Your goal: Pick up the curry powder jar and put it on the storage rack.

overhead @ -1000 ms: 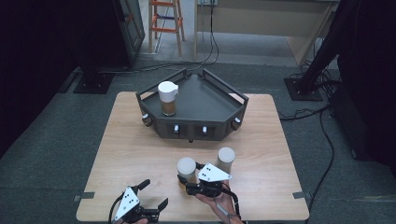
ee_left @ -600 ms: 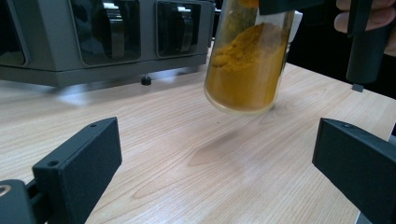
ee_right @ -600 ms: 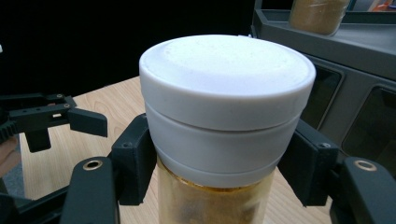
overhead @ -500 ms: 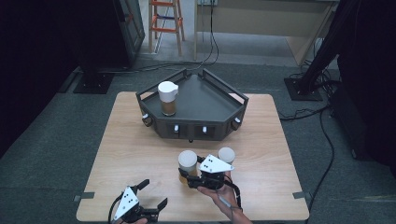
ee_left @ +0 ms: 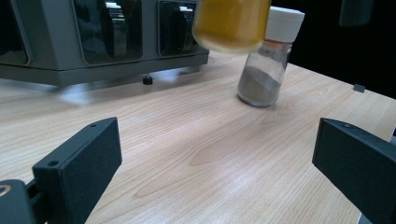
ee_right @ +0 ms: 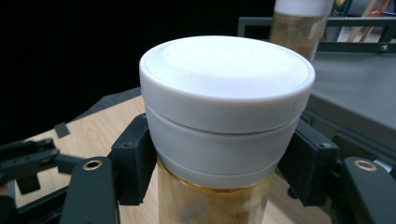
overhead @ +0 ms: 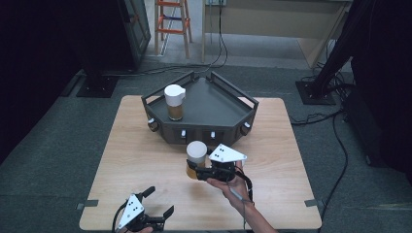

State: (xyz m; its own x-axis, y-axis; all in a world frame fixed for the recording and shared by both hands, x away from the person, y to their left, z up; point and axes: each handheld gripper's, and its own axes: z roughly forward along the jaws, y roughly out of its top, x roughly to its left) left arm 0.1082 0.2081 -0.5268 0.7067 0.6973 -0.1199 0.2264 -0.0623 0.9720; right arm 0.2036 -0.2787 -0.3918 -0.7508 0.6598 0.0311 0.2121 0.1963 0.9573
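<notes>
Gripping the yellow spice jar [ee_right: 219, 154] just under its white lid, my right claw [overhead: 206, 171] has its jaws pressed against both sides of the glass, and the jar is off the surface [overhead: 145, 165] now, hanging in the air in front of the dark tray [overhead: 214, 104]. A second ago it sat nearer my side of the surface, next to the other jar, and half a second ago it was already partway forward; since then I have carried it closer to the tray's front wall. From my left claw's camera the jar's yellow bottom floats blurred above the wood, which tells me it is lifted clear. The grey spice jar [ee_left: 268, 58] it stood beside stays on the surface, behind my right hand in the high view. My left claw [overhead: 148, 213] rests near the front edge, jaws spread wide and holding nothing, where it was before. On the tray one jar [overhead: 174, 102] with a white lid already stands upright toward the left rear. I judge this to be the carry to the tray, with the jar needing to rise over the rail before being set down.
</notes>
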